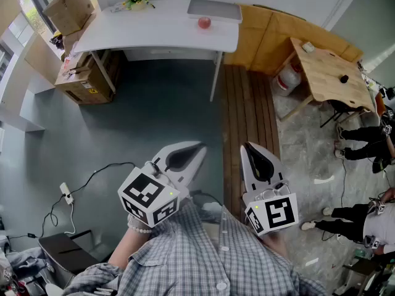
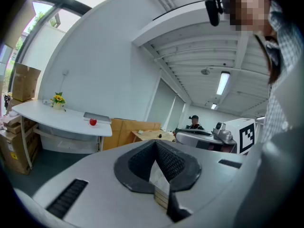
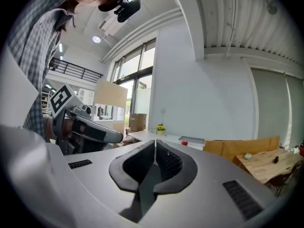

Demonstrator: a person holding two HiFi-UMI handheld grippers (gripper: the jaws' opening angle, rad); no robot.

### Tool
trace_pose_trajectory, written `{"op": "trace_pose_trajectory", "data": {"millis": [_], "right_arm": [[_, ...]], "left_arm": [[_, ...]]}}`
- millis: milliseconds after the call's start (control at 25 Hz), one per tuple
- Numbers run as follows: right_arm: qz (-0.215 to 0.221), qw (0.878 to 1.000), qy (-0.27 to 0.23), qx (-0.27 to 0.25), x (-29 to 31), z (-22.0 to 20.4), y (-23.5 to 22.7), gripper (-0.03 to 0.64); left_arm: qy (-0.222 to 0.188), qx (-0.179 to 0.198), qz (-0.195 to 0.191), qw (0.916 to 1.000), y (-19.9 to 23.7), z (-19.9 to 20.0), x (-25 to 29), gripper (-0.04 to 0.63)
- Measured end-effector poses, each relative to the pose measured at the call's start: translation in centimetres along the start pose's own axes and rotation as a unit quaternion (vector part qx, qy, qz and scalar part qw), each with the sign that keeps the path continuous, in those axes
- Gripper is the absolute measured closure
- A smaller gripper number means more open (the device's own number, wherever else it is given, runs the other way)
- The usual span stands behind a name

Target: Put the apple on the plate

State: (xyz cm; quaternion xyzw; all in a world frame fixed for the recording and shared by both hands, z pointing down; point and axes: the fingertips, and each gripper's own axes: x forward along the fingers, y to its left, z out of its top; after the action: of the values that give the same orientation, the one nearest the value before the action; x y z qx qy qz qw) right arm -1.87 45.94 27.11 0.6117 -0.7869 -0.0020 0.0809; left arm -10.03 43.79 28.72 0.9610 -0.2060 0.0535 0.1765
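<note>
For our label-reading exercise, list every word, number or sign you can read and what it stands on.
Nothing legible in any view.
Yellow printed mark on the cardboard box: too small to read.
The left gripper and right gripper carry square marker patterns only, no words.

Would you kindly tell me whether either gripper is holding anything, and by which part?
Nothing is held: the left gripper and right gripper both have jaws together and empty, and the apple sits far off on the white table.

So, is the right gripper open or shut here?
Shut: the right gripper has its fingers meeting at the tips, with nothing between them.
</note>
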Motion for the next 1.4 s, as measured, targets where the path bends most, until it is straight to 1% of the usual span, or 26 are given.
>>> {"op": "trace_pose_trajectory", "data": {"millis": [320, 560, 760, 1080, 1400], "right_arm": [[-0.001, 1.000, 0.004, -0.003, 0.0, -0.6, 0.2, 0.589], [-0.019, 1.000, 0.025, 0.003, 1.1, -1.1, 0.0, 0.589], [-0.029, 0.999, 0.028, 0.004, 2.1, -1.0, 0.5, 0.588], [-0.028, 0.999, 0.021, -0.001, 4.3, -0.5, 3.2, 0.588], [-0.022, 1.000, 0.019, -0.009, 4.9, -0.4, 5.6, 0.588]], "left_arm": [[-0.001, 0.000, -0.003, 1.0000, 0.1, -0.5, 0.2, 0.586], [0.000, -0.002, -0.008, 1.0000, 1.2, -0.2, 0.0, 0.586], [-0.003, 0.001, -0.013, 0.9999, 2.4, 0.3, -0.5, 0.586], [-0.008, 0.007, -0.013, 0.9999, 4.8, 0.3, -2.5, 0.586], [-0.015, 0.011, -0.010, 0.9998, 5.7, 0.2, -4.6, 0.586]]}}
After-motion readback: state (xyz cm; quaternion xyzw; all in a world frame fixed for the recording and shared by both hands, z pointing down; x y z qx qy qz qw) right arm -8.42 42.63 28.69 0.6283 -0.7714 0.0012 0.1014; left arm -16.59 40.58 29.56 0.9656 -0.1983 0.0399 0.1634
